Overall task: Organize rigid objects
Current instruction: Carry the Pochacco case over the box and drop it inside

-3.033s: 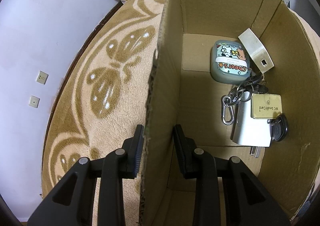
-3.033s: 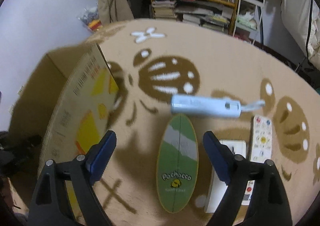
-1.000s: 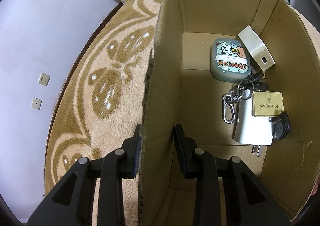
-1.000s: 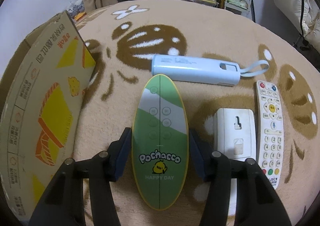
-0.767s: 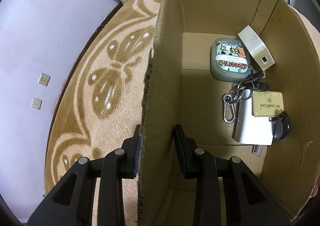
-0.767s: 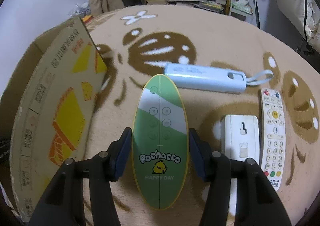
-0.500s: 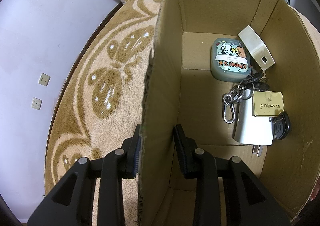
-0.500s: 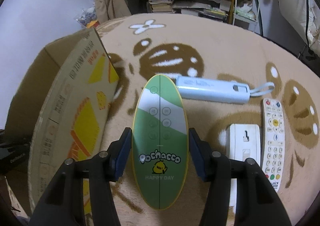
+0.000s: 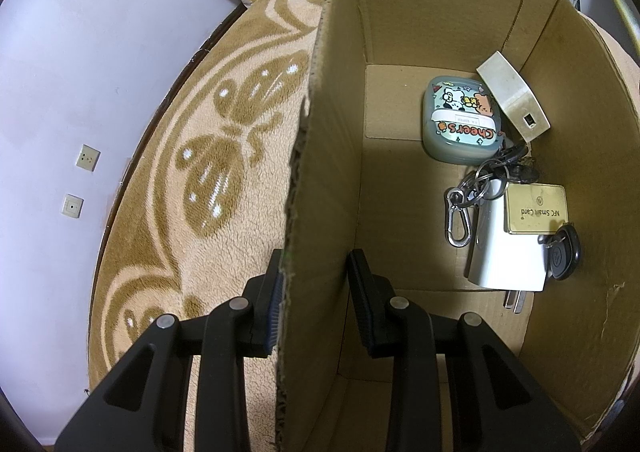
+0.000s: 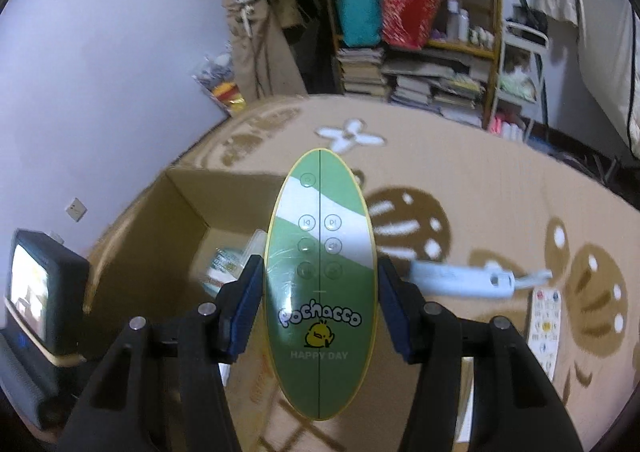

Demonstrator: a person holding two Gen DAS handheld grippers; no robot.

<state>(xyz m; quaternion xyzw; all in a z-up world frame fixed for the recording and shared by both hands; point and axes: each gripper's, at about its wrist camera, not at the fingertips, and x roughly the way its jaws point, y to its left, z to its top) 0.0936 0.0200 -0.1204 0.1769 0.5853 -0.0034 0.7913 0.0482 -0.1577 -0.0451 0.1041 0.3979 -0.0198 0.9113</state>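
A: Left view? 
B: Left gripper (image 9: 316, 292) pinches the box (image 9: 320, 156) wall at six o'clock; keys (image 9: 486, 188) lie inside at three.

A: Right view? 
B: Right gripper (image 10: 320, 304) clamps the oval remote (image 10: 320, 284) dead centre, above the box (image 10: 160, 252). A loose squeeze could drop it outside.
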